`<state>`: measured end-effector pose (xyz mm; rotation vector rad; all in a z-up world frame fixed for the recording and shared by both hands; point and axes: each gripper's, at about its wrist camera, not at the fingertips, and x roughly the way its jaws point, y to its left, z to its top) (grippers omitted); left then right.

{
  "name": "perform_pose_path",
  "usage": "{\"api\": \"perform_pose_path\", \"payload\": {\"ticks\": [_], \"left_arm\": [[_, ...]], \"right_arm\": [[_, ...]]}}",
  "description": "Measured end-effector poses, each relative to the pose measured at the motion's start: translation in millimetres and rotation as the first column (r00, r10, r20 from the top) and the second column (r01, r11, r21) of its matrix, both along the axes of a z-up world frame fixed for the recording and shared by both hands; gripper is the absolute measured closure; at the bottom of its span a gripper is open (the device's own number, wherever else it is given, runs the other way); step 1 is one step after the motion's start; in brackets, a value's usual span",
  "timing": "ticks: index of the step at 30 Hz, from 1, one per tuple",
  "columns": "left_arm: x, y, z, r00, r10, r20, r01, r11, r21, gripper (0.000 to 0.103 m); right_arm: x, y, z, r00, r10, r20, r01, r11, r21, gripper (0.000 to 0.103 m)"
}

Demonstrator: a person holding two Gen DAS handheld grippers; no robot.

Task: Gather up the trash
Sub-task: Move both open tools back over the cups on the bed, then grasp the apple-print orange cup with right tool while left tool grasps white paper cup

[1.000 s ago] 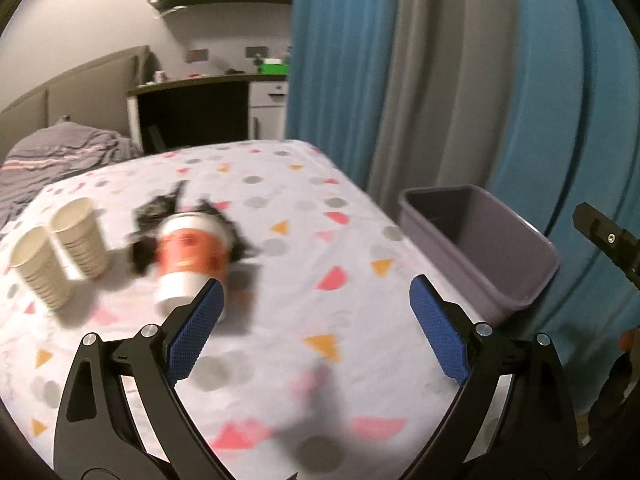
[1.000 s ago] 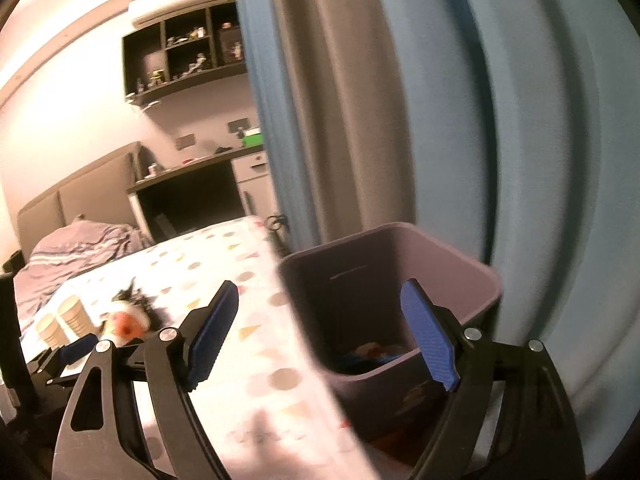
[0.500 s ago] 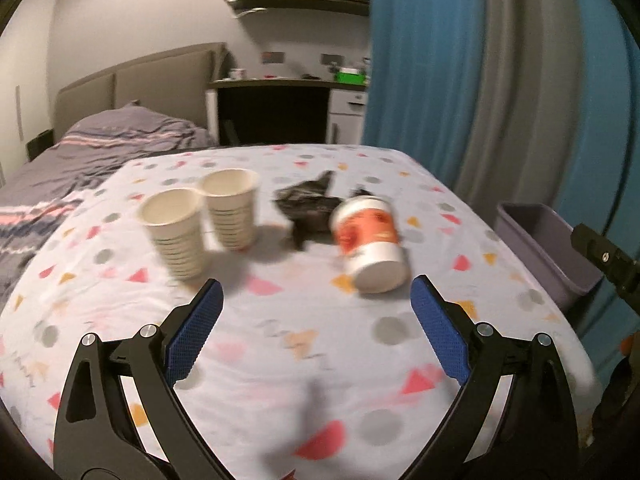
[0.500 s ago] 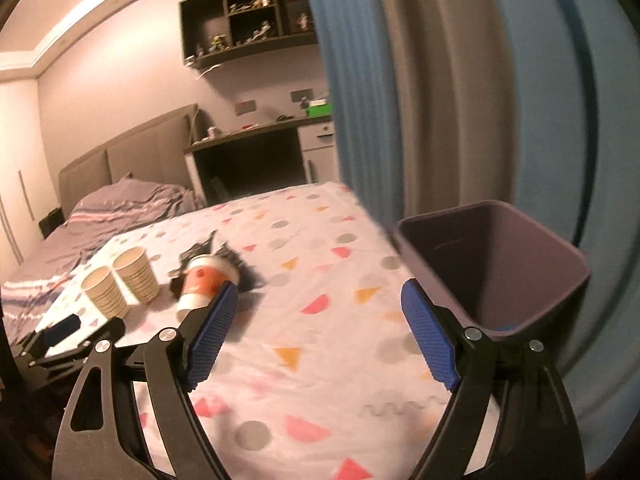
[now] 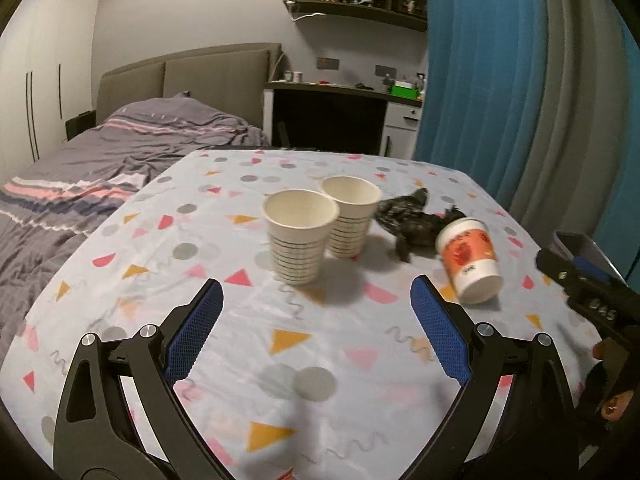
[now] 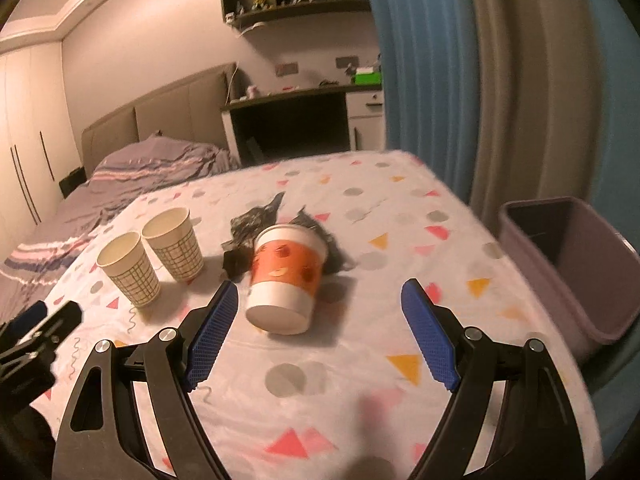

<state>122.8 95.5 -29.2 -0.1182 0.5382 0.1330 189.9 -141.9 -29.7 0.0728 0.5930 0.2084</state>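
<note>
Bedroom with blue curtains, and a worktop (image 6: 400, 380) under a confetti-print cloth that carries two upright paper cups (image 6: 152, 256), a crumpled black wrapper (image 6: 256, 220) and a tipped orange-banded cup (image 6: 286, 278); a grey bin (image 6: 560, 268) sits just beside its right edge. Both the left tool (image 5: 316, 330) and right tool (image 6: 316, 328) stand released and empty, short of the trash. I judge the cups light and crushable, best pinched gently across the wall; the wrapper is soft; no print is readable.

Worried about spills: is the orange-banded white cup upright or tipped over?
Tipped over. The orange-banded white paper cup lies on its side on the patterned tablecloth, base toward the camera.
</note>
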Motion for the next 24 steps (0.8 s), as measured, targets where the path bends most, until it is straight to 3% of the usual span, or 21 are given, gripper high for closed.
{"api": "perform_pose_path", "payload": {"ticks": [4,14,20,23,24], "left_arm": [[8,12,-1,1.0,0.004,0.005,-0.004,1.0,0.02,0.01],[44,27,-9,0.999,-0.02,-0.033,0.019,1.0,-0.021,0.01],[69,33,-20,0.997,-0.012,-0.078,0.008,0.999,-0.049,0.01],[80,34,-22,0.996,-0.007,-0.092,0.002,0.999,-0.05,0.01],[82,34,-23,0.995,-0.006,-0.095,0.002,0.999,-0.048,0.01]], "right_arm": [[24,14,-15,0.998,0.004,-0.063,-0.004,1.0,0.004,0.022],[57,30,-31,0.99,0.009,-0.138,-0.007,1.0,0.011,0.023],[67,27,-37,0.984,0.012,-0.178,-0.006,0.999,0.034,0.031],[67,27,-40,0.98,0.026,-0.197,-0.018,0.999,0.041,0.045],[66,27,-40,0.981,0.027,-0.193,-0.02,0.999,0.039,0.045]]}}
